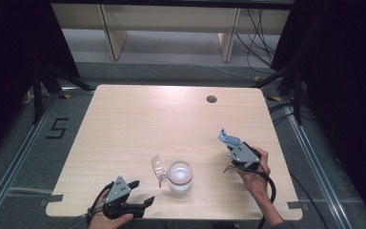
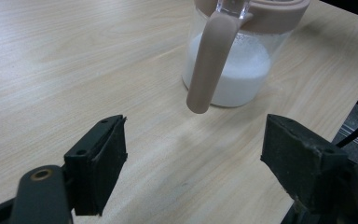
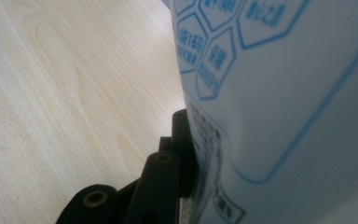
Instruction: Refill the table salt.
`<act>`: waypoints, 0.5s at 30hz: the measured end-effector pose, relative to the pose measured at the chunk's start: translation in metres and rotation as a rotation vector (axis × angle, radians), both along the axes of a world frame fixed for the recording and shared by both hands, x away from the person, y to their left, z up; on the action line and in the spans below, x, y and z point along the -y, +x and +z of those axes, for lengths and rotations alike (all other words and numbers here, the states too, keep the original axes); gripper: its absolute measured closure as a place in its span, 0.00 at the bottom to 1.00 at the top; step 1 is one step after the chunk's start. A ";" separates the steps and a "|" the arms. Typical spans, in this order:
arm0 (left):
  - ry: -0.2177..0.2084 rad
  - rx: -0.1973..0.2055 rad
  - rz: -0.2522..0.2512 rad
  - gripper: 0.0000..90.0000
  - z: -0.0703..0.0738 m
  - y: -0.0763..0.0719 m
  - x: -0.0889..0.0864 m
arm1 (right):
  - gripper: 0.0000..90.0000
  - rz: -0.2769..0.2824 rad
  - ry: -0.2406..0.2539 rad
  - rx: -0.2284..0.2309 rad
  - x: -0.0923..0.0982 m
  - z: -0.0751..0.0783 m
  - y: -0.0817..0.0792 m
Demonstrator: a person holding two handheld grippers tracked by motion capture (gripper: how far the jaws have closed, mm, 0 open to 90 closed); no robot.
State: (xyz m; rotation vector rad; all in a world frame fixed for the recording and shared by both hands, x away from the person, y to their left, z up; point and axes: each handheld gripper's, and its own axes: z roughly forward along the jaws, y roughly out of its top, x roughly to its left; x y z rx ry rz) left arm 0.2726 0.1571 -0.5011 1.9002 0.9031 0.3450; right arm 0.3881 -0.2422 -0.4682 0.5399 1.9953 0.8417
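Note:
A clear jar [image 1: 179, 177] with a pink rim stands near the table's front middle, holding something white; its clear lid [image 1: 158, 168] is tipped up on its left side. My left gripper [image 1: 143, 192] rests open at the front left. In its own view the left gripper [image 2: 193, 158] has bare wood between its jaws, and the jar [image 2: 228, 74] with its pink strap [image 2: 209, 65] stands a short way ahead. My right gripper [image 1: 232, 144] is to the right of the jar, shut on a white and blue printed pouch [image 1: 227, 137]. One black finger [image 3: 182, 140] presses the pouch [image 3: 279, 93].
The light wooden table [image 1: 138, 114] has a round cable hole [image 1: 211, 99] at the back right. Its front edge runs just under both hands. Dark curtains flank the table, and a "5" mark [image 1: 57, 128] is on the floor to the left.

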 end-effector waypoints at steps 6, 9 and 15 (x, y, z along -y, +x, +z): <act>-0.006 0.000 0.002 0.24 0.000 0.000 0.001 | 0.92 -0.020 0.095 -0.051 0.014 -0.004 0.007; 0.004 0.000 -0.002 0.24 0.000 0.000 0.000 | 0.92 -0.027 0.124 -0.057 0.018 -0.005 0.009; -0.001 0.000 -0.002 0.24 0.000 0.000 -0.001 | 0.92 -0.033 0.203 -0.088 0.026 -0.007 0.012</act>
